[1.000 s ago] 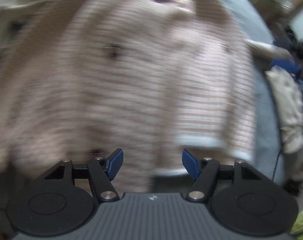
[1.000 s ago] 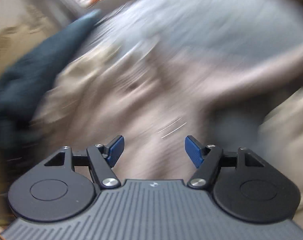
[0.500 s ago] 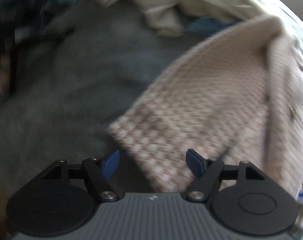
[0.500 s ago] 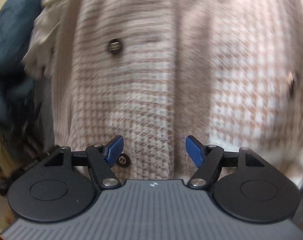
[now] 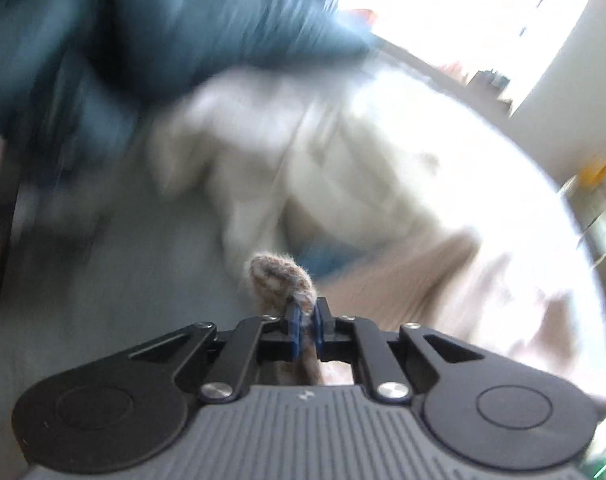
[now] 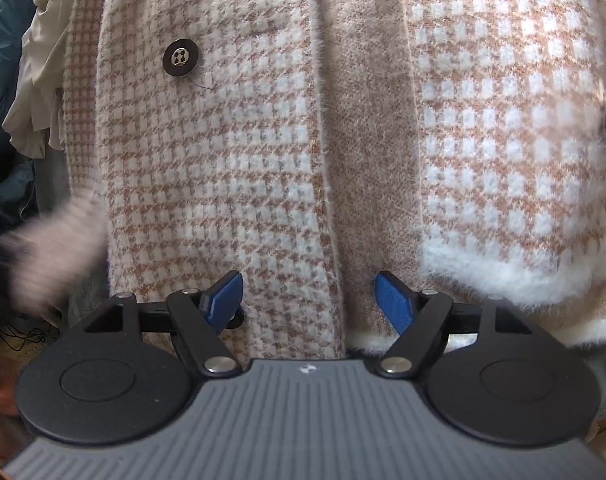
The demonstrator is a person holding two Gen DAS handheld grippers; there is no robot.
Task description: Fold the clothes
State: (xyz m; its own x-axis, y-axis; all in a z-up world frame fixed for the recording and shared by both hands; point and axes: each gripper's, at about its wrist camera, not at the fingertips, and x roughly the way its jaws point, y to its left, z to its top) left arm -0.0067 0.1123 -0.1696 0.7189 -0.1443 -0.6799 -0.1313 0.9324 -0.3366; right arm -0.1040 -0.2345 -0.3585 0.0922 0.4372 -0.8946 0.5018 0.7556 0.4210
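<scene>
cardigan [image 6: 263, 140] | left gripper [image 5: 305, 328] pinching its fold (blurred) | right gripper [image 6: 309, 300] spread

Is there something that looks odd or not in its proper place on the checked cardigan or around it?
Nothing looks damaged. One small thing: a loose dark thread trails from the button of the checked cardigan. Beside the cardigan, a cream garment and a dark teal garment lie crumpled, not folded.

The left tool [image 5: 306, 326] pinches a fold of checked knit cardigan [image 5: 281, 278].
</scene>
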